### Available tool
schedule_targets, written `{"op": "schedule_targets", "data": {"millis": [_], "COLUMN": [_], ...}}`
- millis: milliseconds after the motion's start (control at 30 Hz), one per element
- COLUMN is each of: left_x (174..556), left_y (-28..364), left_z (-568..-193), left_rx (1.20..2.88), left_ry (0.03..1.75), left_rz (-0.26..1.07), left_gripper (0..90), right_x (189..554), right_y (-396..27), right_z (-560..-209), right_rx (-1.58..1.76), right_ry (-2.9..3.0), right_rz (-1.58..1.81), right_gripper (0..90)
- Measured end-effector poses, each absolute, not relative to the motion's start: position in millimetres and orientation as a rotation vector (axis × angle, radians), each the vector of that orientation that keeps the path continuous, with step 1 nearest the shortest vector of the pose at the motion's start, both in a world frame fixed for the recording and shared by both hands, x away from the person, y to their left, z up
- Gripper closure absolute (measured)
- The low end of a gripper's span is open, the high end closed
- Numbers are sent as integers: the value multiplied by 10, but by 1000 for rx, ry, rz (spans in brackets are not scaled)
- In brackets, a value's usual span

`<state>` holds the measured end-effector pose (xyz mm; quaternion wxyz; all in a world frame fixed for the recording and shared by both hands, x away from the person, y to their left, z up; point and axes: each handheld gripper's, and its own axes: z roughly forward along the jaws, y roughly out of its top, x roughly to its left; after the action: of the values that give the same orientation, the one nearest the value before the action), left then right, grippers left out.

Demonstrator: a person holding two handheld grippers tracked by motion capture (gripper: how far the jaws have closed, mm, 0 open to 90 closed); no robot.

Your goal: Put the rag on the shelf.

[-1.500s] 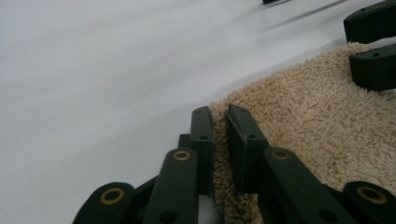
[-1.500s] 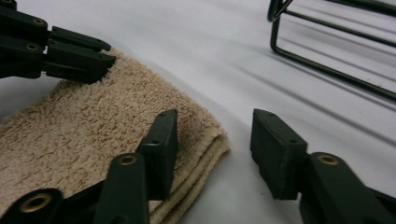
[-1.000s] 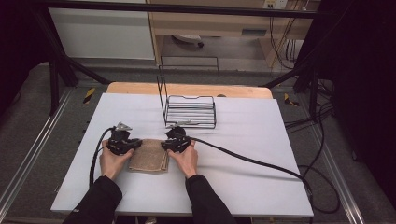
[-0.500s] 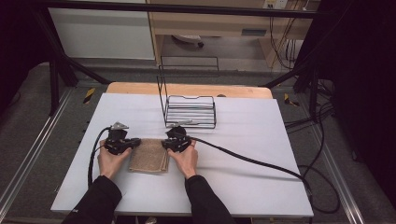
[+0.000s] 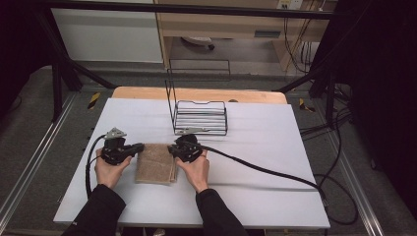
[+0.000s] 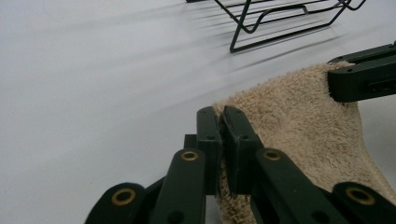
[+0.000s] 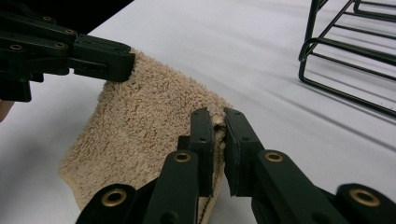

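Note:
A folded beige towel (image 5: 156,167) lies on the white table (image 5: 255,147) in front of the person. My left gripper (image 5: 140,146) is shut on the towel's far left corner (image 6: 299,126), with cloth pinched between its jaws (image 6: 222,116). My right gripper (image 5: 171,147) is shut on the far right corner, and terry shows between its pads (image 7: 217,119). The far edge of the towel (image 7: 140,126) hangs slightly raised between the two grippers while the near part rests on the table. Each gripper view also shows the other gripper's jaws on the opposite corner.
A black wire rack (image 5: 200,115) with a tall upright back stands just beyond the towel, close to the right gripper. Its base wires show in the gripper views (image 6: 280,18) (image 7: 350,60). Black cables (image 5: 265,172) trail from the grippers across the table.
Both grippers have closed on the towel's far corners and risen a little, lifting its far edge off the table.

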<state>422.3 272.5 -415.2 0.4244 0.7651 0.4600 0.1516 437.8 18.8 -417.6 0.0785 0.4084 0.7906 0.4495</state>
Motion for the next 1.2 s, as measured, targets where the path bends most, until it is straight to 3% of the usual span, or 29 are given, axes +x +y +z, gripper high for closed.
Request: {"op": "schedule_targets", "data": {"millis": [1200], "left_x": [3848], "left_y": [2625], "left_z": [-3608], "left_rx": [1787], "left_ry": [1001], "left_rz": [468], "left_gripper": [854], "right_x": [3976], "right_y": [-73], "right_z": [-3553], "right_rx": [1005], "right_ry": [2237], "right_rz": [1494], "right_gripper": [833]}}
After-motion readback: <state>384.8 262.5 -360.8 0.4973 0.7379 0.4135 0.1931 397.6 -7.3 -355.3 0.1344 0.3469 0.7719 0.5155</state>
